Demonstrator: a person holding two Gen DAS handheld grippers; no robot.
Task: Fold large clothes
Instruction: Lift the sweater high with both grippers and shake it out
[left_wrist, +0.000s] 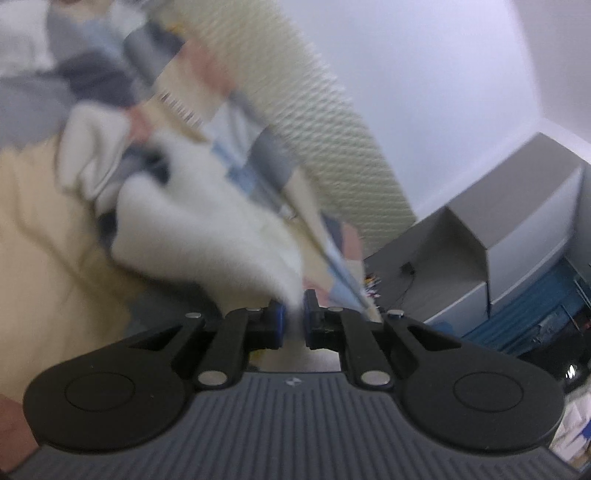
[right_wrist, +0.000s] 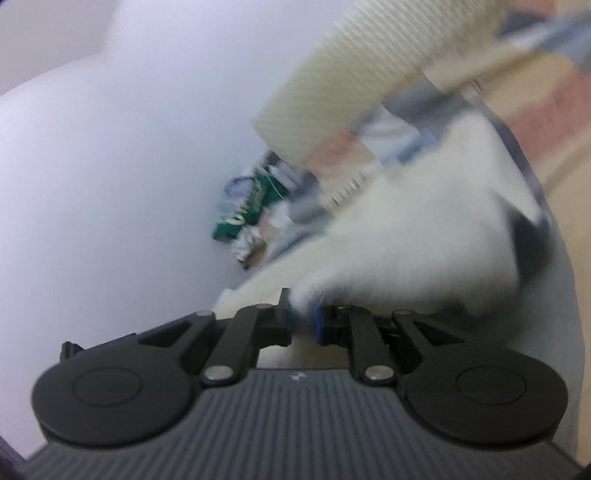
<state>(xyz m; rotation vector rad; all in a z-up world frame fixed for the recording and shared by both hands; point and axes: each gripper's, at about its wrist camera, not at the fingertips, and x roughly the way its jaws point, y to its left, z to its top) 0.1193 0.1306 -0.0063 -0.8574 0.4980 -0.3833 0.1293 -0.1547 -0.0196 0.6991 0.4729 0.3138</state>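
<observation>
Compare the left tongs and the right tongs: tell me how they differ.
The left tongs pinch the white fluffy garment with a beige bedspread at their left; the right tongs have a white wall there. Blue pads show on both left fingers, on only one right finger. Both are shut on that garment.

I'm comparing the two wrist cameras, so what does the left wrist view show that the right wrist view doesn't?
Only the left wrist view shows the grey cabinet, blue fabric below it, and the beige bedding. Only the right wrist view shows a green box among clutter by the wall. Both show a hand-held gripper, left and right, pinching the white fluffy garment, the ribbed cream cloth and the white wall, all blurred.
</observation>
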